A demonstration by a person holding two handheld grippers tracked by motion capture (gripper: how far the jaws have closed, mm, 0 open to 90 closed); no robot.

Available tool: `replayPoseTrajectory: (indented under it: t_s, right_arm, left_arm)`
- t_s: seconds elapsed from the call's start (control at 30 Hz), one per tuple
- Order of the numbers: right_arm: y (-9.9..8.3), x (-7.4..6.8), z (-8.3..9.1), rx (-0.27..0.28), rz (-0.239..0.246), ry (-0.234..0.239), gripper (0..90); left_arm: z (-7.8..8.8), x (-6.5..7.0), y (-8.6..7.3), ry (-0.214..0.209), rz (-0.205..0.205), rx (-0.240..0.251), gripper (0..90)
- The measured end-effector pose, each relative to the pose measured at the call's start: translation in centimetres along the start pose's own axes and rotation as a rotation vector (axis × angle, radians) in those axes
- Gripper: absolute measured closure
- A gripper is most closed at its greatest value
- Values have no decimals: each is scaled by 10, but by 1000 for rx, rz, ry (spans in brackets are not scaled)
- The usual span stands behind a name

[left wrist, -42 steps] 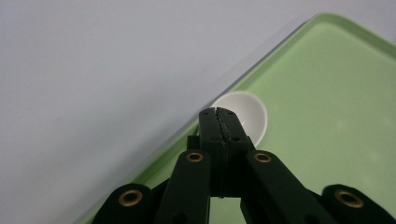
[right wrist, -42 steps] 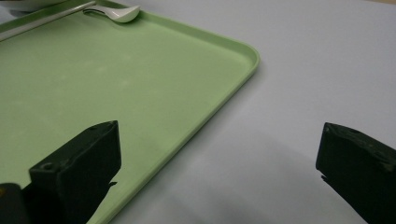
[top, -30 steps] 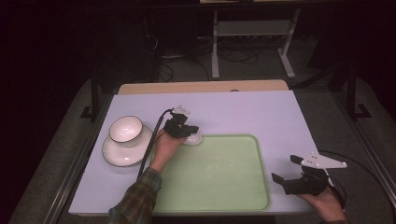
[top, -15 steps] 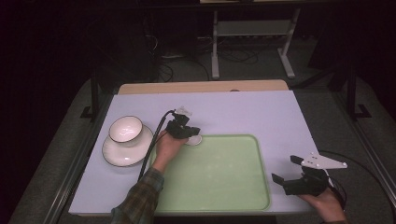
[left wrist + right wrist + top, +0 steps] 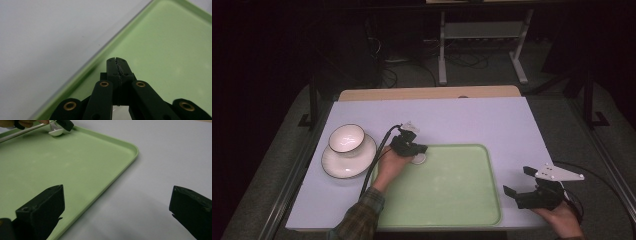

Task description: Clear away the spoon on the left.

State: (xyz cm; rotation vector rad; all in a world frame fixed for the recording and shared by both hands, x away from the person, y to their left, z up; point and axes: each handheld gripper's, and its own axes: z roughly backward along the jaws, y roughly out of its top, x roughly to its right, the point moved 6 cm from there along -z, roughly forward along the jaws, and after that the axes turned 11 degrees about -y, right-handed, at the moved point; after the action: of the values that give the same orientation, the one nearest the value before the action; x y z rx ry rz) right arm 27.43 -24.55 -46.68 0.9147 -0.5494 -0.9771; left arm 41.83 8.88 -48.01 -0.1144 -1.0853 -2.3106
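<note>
A white spoon (image 5: pixel 418 159) is seen at the far left corner of the green tray (image 5: pixel 452 200), its bowl lying just inside the tray's rim. The left gripper (image 5: pixel 414 149) is held directly over it, and in the high view the spoon's bowl shows just beneath the gripper's tip. In the left gripper view the jaws are seen pressed together, pad against pad, above the tray's green surface (image 5: pixel 162 55) near its rim; a small white patch is glimpsed below the linkage, but whether the spoon's handle is pinched between the pads cannot be told. From the right gripper view the spoon (image 5: pixel 56 131) is seen at the far corner of the tray (image 5: pixel 62 167), with the left gripper (image 5: pixel 65 123) right upon it and touching it.

The right gripper (image 5: pixel 518 182) is held at the near right of the table (image 5: pixel 472 120), just beside the tray's right edge, over the pale lilac surface. Its jaws are spread wide, and nothing is held between them; bare tabletop (image 5: pixel 150 170) is seen in the gap.

A white bowl (image 5: pixel 346 138) is stood on a white plate (image 5: pixel 337 165) at the left of the table, near the left hand and apart from the tray.
</note>
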Motion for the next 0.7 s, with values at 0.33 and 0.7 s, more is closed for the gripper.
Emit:
replayPoseTrajectory:
  t_s: [0.33,0.7]
  right_arm:
    - [0,-1,0,3,2,0,0]
    - [0,0,0,1,3,-3,0]
  left_arm:
    - [4,19,-18,-33,-25,-41,898]
    - [20,31,-37,-44,-35,-63,899]
